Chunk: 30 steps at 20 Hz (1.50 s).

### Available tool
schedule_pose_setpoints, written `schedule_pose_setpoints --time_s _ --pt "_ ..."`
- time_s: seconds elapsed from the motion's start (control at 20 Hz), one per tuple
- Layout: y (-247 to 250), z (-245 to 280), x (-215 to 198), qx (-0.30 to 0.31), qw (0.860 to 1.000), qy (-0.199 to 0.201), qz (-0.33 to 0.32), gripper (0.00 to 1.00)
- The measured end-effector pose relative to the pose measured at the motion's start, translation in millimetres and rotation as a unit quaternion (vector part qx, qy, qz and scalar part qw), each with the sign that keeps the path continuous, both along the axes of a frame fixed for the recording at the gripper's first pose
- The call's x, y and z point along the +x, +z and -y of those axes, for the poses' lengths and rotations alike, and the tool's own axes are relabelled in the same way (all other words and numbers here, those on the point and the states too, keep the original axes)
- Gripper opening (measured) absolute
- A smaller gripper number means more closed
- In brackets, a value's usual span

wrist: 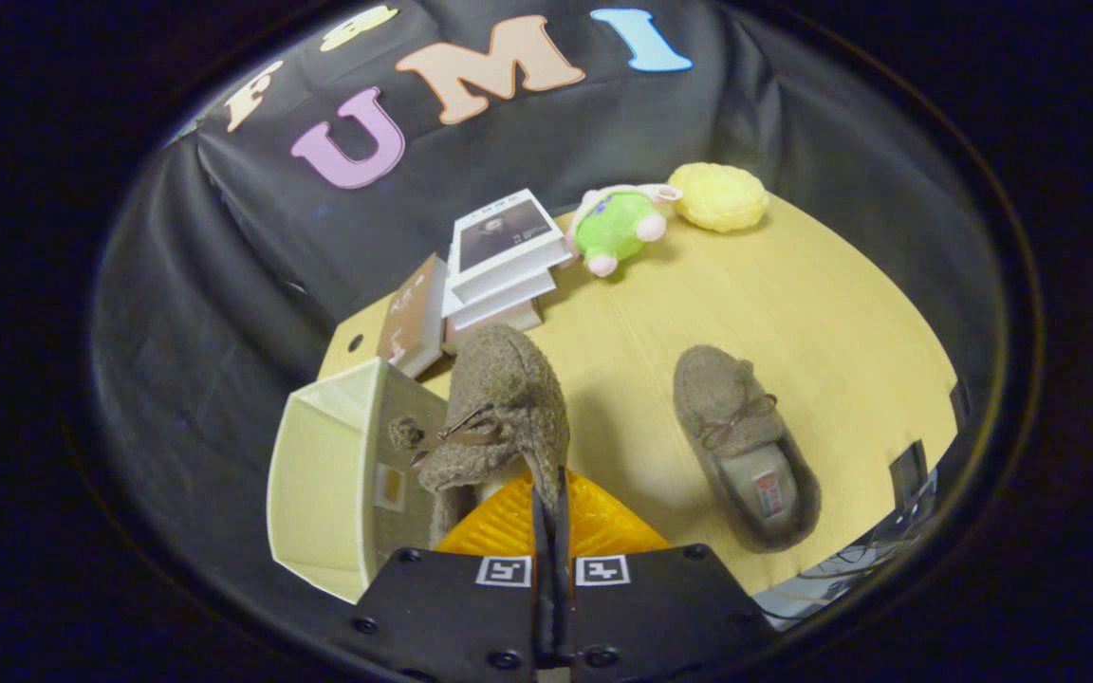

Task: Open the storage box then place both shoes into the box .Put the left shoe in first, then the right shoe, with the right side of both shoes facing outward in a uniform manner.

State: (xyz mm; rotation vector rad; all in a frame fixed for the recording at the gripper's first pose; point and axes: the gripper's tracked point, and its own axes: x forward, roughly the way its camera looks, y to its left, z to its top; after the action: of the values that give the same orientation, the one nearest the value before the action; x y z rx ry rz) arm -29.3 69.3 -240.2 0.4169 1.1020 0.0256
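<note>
My gripper is shut on the rim of a brown knitted shoe, which hangs lifted above the table, tipped on its side, toe pointing away. To its left stands the storage box, pale cream, its open side showing the bare inside. The shoe is just to the right of the box's wall, and whether they touch I cannot tell. The second brown shoe lies flat on the wooden table to the right of the fingers, its opening up and its toe pointing away.
Beyond the held shoe is a stack of books, with another book leaning at its left. Further back lie a green and pink plush toy and a yellow round cushion. Black cloth walls surround the table.
</note>
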Motion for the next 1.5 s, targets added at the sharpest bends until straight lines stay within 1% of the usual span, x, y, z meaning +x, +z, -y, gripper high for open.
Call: schedule_pose_setpoints --time_s 0.35,0.5,0.6,0.9,1.05,1.3,1.5 --pt "51 -72 6 0.064 0.998 0.015 0.018 0.03" --pt "61 -109 7 0.097 0.995 0.027 0.013 0.03" --pt "60 -130 7 0.099 0.994 0.039 0.010 0.03" --pt "33 -184 -2 0.088 0.993 0.072 -0.018 0.03" --pt "13 -200 -8 0.067 0.993 0.086 -0.034 0.03" --pt "-20 -228 -13 0.050 0.992 0.098 -0.059 0.04" --pt "-43 -240 -21 0.032 0.989 0.117 -0.082 0.04"
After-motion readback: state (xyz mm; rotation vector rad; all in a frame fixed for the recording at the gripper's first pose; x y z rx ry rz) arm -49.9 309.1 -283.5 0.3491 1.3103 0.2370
